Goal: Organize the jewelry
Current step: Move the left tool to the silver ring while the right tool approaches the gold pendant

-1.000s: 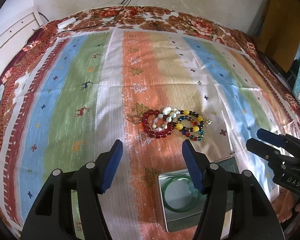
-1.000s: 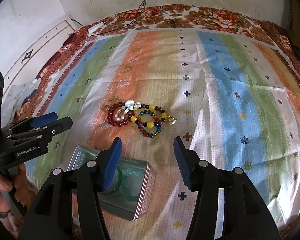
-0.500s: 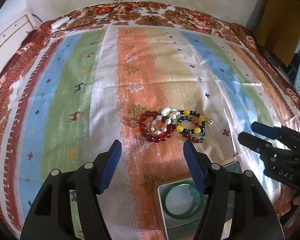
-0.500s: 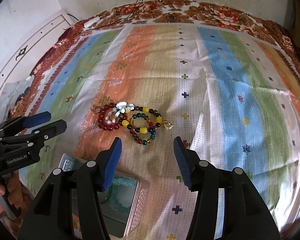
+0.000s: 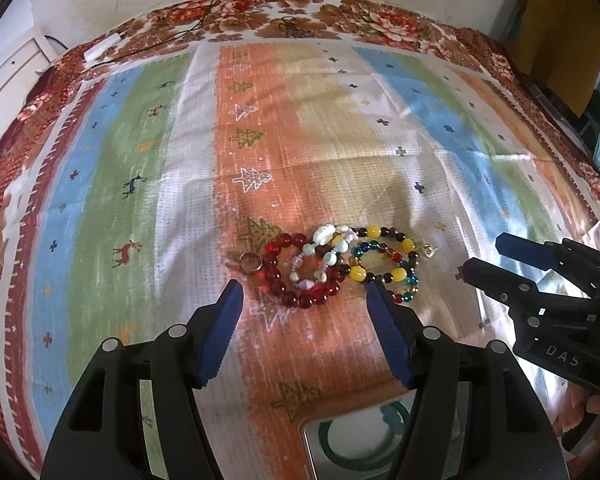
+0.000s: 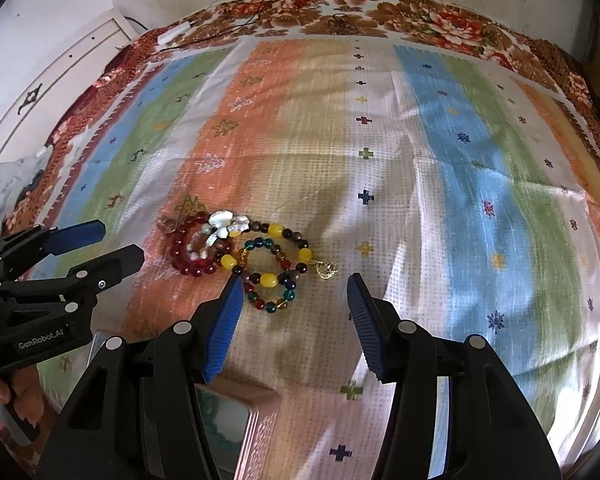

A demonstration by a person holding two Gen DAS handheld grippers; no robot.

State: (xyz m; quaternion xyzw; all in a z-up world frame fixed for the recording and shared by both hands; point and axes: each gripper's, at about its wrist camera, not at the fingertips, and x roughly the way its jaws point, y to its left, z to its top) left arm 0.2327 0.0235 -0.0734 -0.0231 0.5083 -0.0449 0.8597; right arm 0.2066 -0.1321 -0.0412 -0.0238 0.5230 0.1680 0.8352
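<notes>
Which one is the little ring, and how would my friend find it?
Look at the orange stripe of the striped bedspread, where the beaded bracelets lie in a heap. The ring sits at the heap's left end, touching the red bead bracelet. It is one plain metal band, with no beads.

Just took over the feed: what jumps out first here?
A tangle of beaded bracelets lies mid-cloth on the striped bedspread: dark red beads left, multicoloured ones right. Both grippers, left gripper and right gripper, hover open near it. A tin holding a green bangle sits nearest.
</notes>
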